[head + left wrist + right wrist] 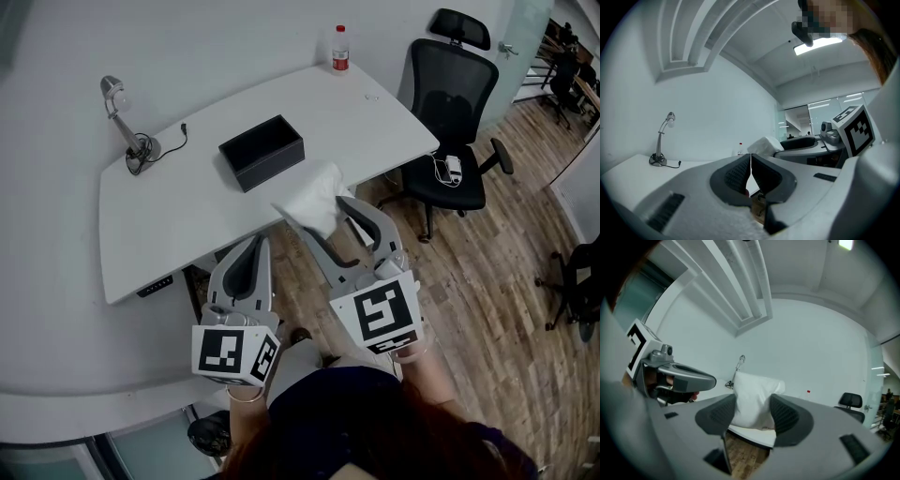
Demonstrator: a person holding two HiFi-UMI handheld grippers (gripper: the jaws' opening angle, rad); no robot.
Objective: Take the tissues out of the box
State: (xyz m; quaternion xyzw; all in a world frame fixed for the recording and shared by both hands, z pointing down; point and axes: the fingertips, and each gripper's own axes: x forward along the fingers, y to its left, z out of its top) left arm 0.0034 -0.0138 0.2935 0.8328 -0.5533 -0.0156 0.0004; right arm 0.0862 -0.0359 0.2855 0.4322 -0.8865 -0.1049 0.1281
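Right tongs (326, 220) clamped on the tissue pack (314, 192). Pack is out of the black box (262, 150), at the box's 5 o'clock, over the worktop (187, 206) edge. Left tongs (255, 242) clenched, empty. Removal looks done; next I need a bare spot to set it down.
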